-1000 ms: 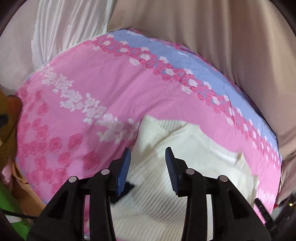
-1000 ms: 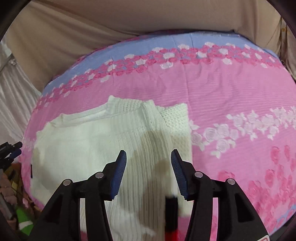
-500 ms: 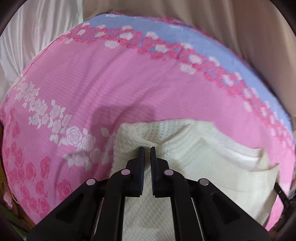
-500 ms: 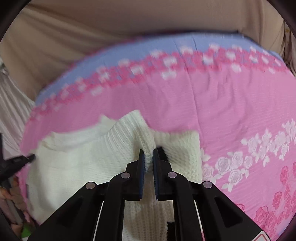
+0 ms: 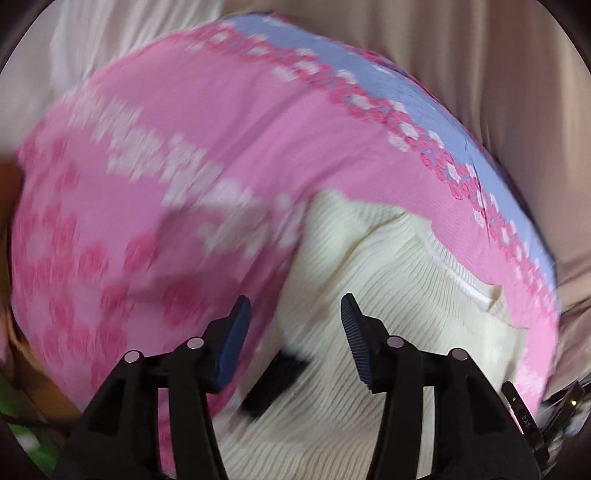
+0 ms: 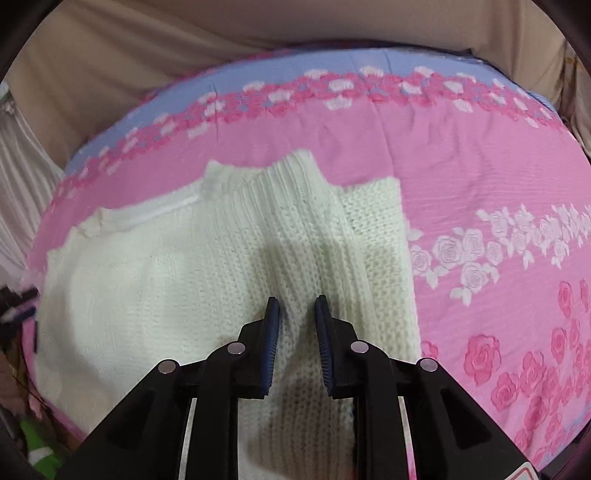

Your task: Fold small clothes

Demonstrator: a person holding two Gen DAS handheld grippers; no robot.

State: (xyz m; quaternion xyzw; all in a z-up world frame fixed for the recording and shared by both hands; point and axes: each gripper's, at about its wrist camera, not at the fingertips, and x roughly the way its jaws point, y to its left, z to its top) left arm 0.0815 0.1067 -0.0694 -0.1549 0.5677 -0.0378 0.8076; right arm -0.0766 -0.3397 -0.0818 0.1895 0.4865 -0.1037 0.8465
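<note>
Garment: a cream knitted sweater (image 6: pixel 192 280) lies flat on the bed, toward the near edge; its ribbed collar (image 6: pixel 295 173) points to the far side; in the left wrist view the same sweater (image 5: pixel 388 288) fills the lower right
Fold: a ribbed band of the knit (image 6: pixel 306 240) lies lengthwise over the body, from the collar down toward the right tool; a flat knitted panel (image 6: pixel 376 214) shows just to its right
Bed cover: a pink sheet (image 6: pixel 461 166) with white and deep pink roses and a lilac-blue strip along the far edge; blurred in the left wrist view (image 5: pixel 166 166)
Left tool (image 5: pixel 293 317): jaws stand wide and have just been opening; blue pads (image 5: pixel 234 343) clear of the cloth; nothing is gripped; it hovers over the sweater's edge, where knit meets pink sheet
Right tool (image 6: pixel 297 314): jaws narrow but parted, having just opened a little; the ribbed band lies in the gap between the pads (image 6: pixel 271 336); whether the pads touch the knit I cannot tell
Dark patch: a black shape (image 5: pixel 275 384) on the sweater below the left tool; too blurred to name
Backdrop: beige fabric (image 6: pixel 258 33) behind the bed; pale pleated cloth (image 6: pixel 18 170) at the left
</note>
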